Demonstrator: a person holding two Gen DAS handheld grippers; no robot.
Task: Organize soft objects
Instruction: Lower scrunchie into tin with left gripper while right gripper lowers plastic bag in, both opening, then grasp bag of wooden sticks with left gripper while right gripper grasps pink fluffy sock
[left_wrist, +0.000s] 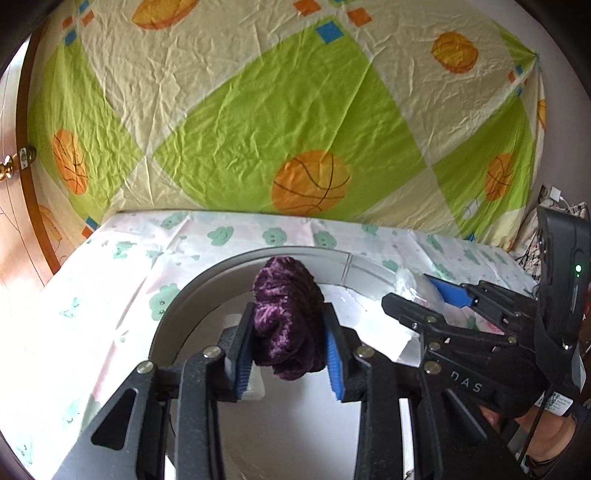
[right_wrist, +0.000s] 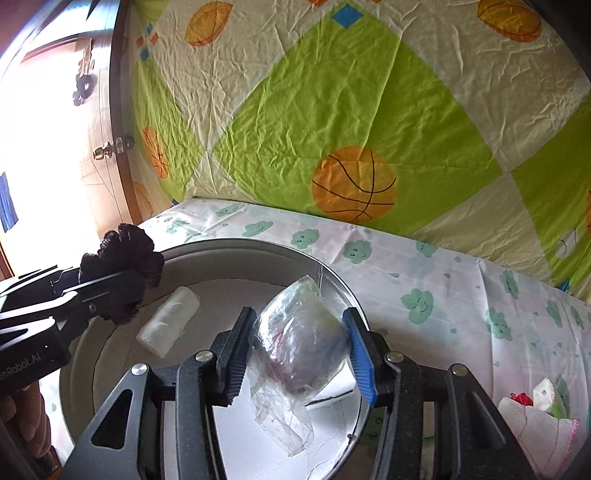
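My left gripper (left_wrist: 288, 347) is shut on a purple knitted bundle (left_wrist: 286, 317) and holds it over the round grey bin (left_wrist: 207, 280); this gripper and the bundle (right_wrist: 125, 266) also show at the left of the right wrist view. My right gripper (right_wrist: 301, 347) is shut on a clear plastic bag (right_wrist: 299, 339) with something soft inside, held above the bin's right side (right_wrist: 332, 277). The right gripper also shows in the left wrist view (left_wrist: 424, 291). A white wrapped roll (right_wrist: 168, 321) lies inside the bin.
The bin stands on a bed sheet with green cloud prints (right_wrist: 443, 295). A green and cream basketball sheet (left_wrist: 295, 110) hangs behind. A white cloth bundle with red (right_wrist: 539, 413) lies at the right. A wooden door with a brass knob (right_wrist: 105, 151) is at the left.
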